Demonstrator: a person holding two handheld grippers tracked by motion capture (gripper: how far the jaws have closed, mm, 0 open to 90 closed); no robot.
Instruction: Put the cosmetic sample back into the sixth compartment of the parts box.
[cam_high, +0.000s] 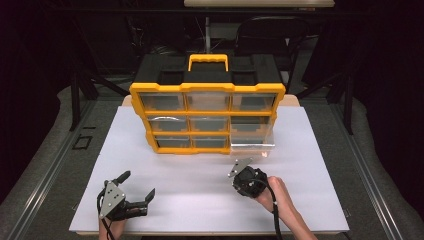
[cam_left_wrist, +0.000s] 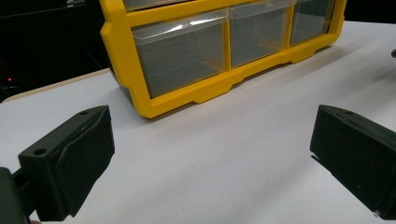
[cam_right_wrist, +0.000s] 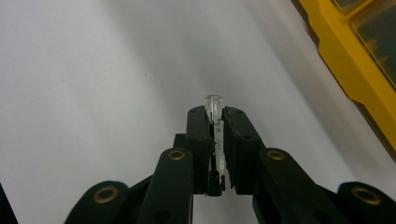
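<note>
Currently my right tongs pinch a small clear vial above the table, just before the organizer's pulled-out lower-right drawer, left tongs wide open, empty; dropping it in seems left.

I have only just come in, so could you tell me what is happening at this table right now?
A person is working at a white table with a two-jaw gripper in each hand. The right gripper is shut on a small clear tube, held just in front of a yellow and black drawer organiser. The organiser's bottom right drawer is pulled out toward that gripper. The left gripper sits open near the table's front edge, holding nothing, its jaws wide apart and pointed at the organiser.
</note>
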